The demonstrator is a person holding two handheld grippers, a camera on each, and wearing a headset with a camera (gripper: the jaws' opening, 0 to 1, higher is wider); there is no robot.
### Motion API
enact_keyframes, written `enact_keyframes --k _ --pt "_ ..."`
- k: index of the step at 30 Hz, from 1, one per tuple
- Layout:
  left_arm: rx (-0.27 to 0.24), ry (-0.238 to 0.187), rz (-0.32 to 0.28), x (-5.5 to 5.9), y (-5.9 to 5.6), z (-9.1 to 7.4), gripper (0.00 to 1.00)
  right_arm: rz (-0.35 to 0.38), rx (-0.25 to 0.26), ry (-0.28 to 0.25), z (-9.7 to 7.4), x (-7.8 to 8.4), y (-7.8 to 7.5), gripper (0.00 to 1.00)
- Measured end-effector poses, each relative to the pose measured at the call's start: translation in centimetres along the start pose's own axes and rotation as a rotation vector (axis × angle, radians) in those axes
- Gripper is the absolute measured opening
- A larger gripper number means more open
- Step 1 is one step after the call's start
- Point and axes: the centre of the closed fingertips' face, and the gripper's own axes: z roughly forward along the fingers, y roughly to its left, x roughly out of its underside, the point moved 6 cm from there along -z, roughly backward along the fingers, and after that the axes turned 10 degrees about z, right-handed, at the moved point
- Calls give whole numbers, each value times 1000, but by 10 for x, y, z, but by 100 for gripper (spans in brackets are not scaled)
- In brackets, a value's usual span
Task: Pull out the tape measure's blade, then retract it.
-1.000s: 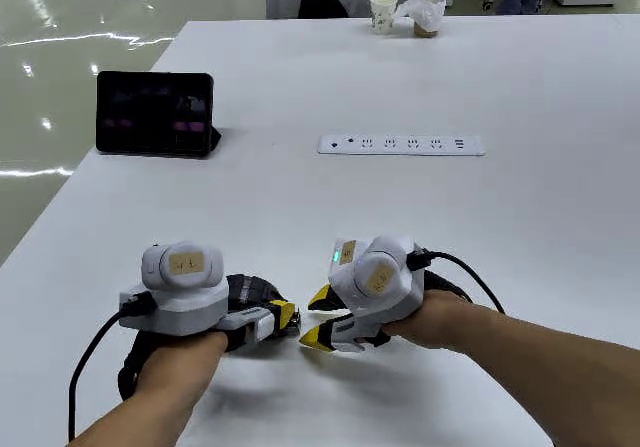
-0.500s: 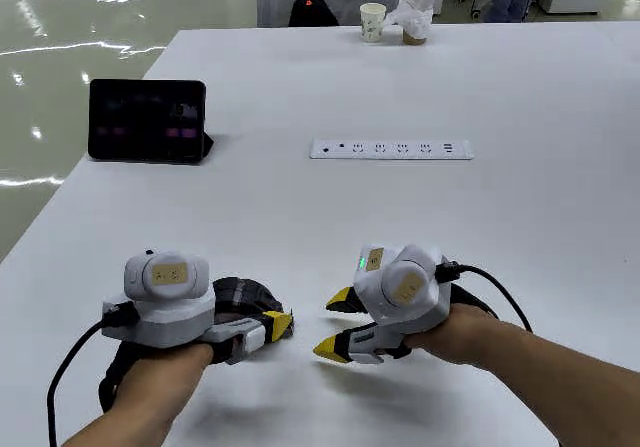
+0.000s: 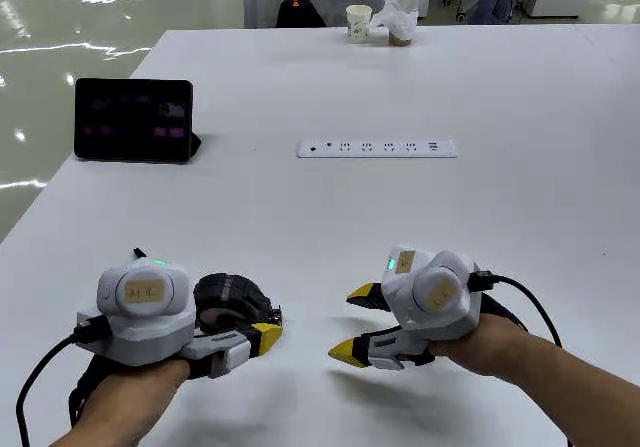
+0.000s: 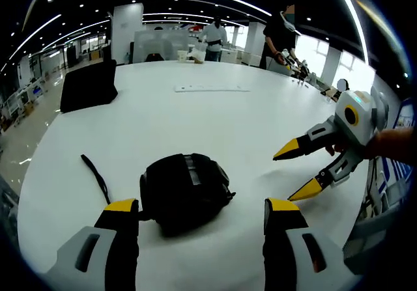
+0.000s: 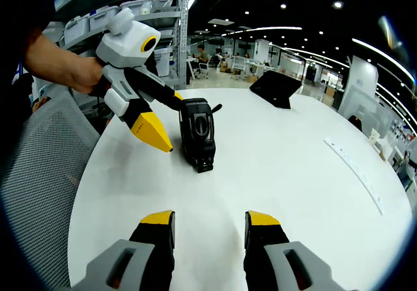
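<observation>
Your left gripper (image 4: 202, 207) is spread, jaws straddling the tape measure (image 4: 186, 188), not clamping it. Your right gripper (image 3: 354, 322) is spread too, nearby, not touching.

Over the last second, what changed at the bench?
The right gripper drew back to the person's right, away from the tape measure, jaws open and empty. The tape measure stayed put, no blade out, between the open jaws of the left gripper.

Opposed gripper views, shared tape measure (image 4: 186, 190)
</observation>
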Motion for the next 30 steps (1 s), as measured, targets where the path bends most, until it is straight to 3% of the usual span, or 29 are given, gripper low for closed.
enact_keyframes --k 12,30 --pt "60 -44 100 4 -3 -10 81 39 51 -47 -24 10 1 49" --pt "114 -87 138 13 -5 -25 92 98 116 -114 -58 24 9 62"
